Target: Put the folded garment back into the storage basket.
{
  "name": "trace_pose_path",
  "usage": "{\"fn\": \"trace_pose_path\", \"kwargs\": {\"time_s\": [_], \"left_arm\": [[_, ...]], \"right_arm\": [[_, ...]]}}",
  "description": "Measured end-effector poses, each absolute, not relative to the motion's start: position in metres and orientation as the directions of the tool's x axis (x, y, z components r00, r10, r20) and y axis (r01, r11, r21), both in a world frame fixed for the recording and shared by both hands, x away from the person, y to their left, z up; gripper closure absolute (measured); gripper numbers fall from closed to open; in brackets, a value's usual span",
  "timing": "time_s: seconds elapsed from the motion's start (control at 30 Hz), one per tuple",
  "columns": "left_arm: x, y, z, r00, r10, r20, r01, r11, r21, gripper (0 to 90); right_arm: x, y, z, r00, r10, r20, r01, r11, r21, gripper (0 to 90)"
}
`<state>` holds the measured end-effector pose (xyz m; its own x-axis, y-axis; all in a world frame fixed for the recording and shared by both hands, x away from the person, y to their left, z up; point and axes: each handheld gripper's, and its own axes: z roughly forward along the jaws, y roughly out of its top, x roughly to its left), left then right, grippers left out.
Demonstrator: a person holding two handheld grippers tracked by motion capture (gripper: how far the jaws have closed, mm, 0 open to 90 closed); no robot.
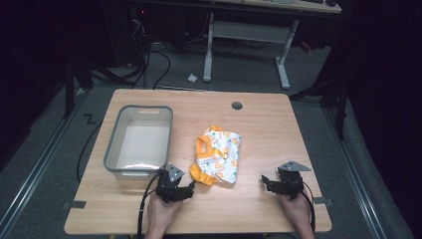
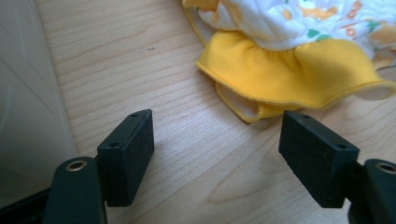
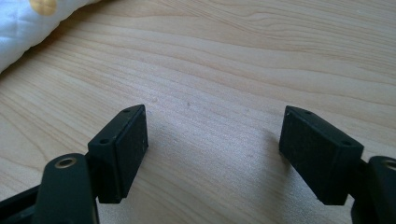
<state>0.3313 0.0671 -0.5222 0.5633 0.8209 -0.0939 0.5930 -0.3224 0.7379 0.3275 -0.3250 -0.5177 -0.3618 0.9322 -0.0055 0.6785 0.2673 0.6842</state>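
- The garment (image 1: 217, 155) lay crumpled on the table (image 1: 268, 129), white quilted cloth printed with orange and green figures, with a plain yellow ruffled hem at its near end.
- In the left gripper view the garment (image 2: 289, 70) showed that yellow hem edged with a thin stitched border, one loop of the trim resting flat on the wood.
- The grey bin (image 1: 140, 141) stood just beside the garment on its left, apart from it, with a strip of bare wood between them.
- The left tool (image 1: 175, 189) sat just in front of the garment's yellow hem, not touching it; its jaws stood wide with only bare wood between them.
- The right tool (image 1: 281, 183) rested to the right of the garment and near the table's front edge, well apart from the cloth; its jaws were wide too, with nothing between them.
- A corner of the garment (image 3: 32, 28) showed at the upper left of the right gripper view.
- Beyond and to the right of the garment the table lay bare up to a small round hole (image 1: 237, 105) near the far edge.
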Motion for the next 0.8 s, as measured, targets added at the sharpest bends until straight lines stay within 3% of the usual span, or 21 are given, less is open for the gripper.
{"fn": "trace_pose_path", "kwargs": {"time_s": [0.8], "left_arm": [[0.325, 0.061, -0.508, 0.606, 0.779, -0.161, 0.592, -0.307, 0.745, 30.5]], "right_arm": [[0.327, -0.325, -0.518, -0.361, 0.933, -0.006, 0.679, 0.267, 0.684, 24.0]]}}
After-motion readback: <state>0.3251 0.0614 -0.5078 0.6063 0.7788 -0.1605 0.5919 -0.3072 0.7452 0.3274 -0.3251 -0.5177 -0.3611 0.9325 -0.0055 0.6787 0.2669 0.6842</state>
